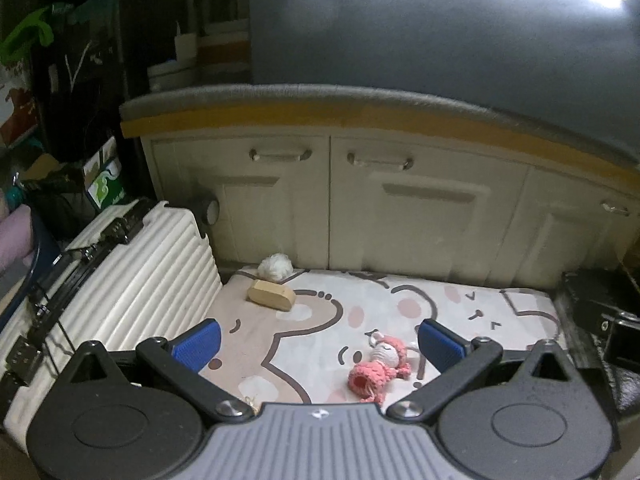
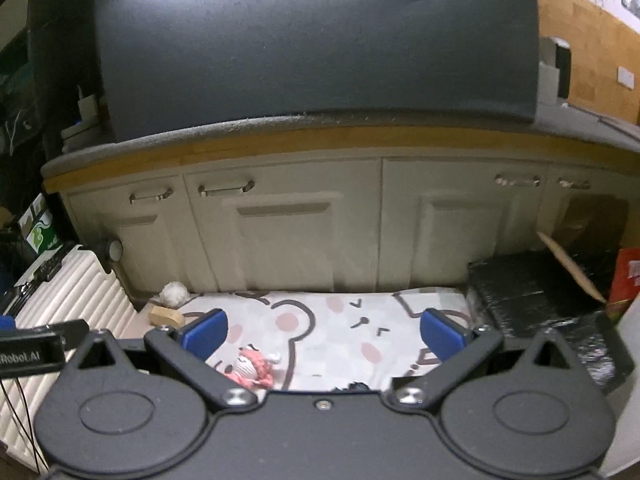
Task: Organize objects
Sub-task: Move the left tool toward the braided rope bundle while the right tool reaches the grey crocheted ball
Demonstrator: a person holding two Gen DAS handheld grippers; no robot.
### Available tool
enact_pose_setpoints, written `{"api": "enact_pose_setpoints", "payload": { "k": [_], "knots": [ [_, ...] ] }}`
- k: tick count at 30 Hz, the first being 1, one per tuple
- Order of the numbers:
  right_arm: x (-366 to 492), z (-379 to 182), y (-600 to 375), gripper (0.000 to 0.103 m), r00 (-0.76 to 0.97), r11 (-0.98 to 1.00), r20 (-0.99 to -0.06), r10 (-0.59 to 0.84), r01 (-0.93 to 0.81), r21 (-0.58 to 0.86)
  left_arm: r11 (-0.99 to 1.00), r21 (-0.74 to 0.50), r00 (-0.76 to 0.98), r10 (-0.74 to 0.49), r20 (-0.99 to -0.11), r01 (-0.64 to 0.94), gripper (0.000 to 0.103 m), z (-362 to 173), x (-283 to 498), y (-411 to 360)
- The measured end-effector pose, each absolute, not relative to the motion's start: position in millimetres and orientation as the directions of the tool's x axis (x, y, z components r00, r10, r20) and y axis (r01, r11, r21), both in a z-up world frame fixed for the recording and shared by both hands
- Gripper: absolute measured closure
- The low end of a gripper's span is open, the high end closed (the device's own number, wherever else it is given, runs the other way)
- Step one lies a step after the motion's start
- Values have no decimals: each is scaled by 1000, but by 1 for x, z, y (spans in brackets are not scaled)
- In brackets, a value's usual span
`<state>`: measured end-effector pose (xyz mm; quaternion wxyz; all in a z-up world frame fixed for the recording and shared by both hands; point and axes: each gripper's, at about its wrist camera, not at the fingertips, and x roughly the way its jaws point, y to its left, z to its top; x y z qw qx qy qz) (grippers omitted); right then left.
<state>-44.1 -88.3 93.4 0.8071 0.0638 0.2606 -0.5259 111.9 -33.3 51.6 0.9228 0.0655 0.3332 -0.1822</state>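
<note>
Both hand-held grippers, left (image 1: 320, 342) and right (image 2: 323, 334), gape over one pink doll (image 1: 378, 368), one wooden block (image 1: 271, 296), one white pompom (image 1: 274, 267).

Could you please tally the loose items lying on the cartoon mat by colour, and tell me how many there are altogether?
Pink: 1, the crochet doll
White: 1, the fluffy ball, at the mat's far edge
Tan: 1, the wooden block
Total: 3

The left gripper (image 1: 320, 340) hangs wide apart over a cartoon-printed mat (image 1: 460, 304). A pink doll (image 1: 378, 368) lies between its fingers. Farther back, a wooden block (image 1: 271, 296) touches a white pompom (image 1: 275, 267), beside a white suitcase (image 1: 132, 292).
</note>
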Motion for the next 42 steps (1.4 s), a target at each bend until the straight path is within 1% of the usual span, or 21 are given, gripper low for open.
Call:
{"api": "enact_pose_setpoints", "payload": {
  "k": [1,6,9,11,12,14,18,21,23,24,29,34,37,42],
  "knots": [
    [-41,89,-93,0,305,436,-488,-818,882,-180,924,1,709,-291,-643,381,0,45,116,-35],
    [-30,57,-116,0,261,419,-508,-821,880,-224,883,-19,649,-359,-670,469,0,6,131,-38],
    [-31,36,-129,0,285,444,-554,-782,879,-175,856,-67,591,-408,-696,512,0,-16,137,-36],
    [-34,24,-142,0,328,471,-605,-725,878,-89,850,-91,550,-413,-726,519,0,-31,142,-35],
    [-35,19,-147,0,347,477,-621,-703,877,-50,848,-100,530,-413,-740,521,0,-39,144,-35],
    [-34,9,-154,0,343,465,-646,-682,885,-21,850,-93,499,-389,-775,518,0,-55,147,-36],
    [-22,-17,-167,0,306,461,-705,-640,887,-33,842,-56,460,-347,-817,536,0,-76,152,-36],
    [-14,-40,-178,0,295,471,-756,-584,882,-20,814,-57,420,-357,-834,578,0,-87,153,-36],
    [-8,-55,-184,5,274,472,-779,-564,881,-32,795,-65,384,-360,-850,603,0,-96,152,-37],
    [-6,-61,-188,9,269,471,-789,-553,882,-30,783,-65,366,-360,-858,618,0,-100,152,-38],
    [8,-88,-198,12,307,497,-846,-437,866,57,742,-65,305,-351,-886,667,0,-117,148,-39],
    [21,-113,-199,12,295,497,-904,-309,860,111,740,-93,247,-336,-909,666,2,-130,154,-39],
    [28,-127,-200,12,246,479,-933,-264,873,94,749,-130,199,-332,-922,649,2,-138,157,-38],
    [38,-145,-198,15,187,484,-954,-236,873,51,765,-205,129,-351,-927,611,2,-149,166,-33]
  ]
}}
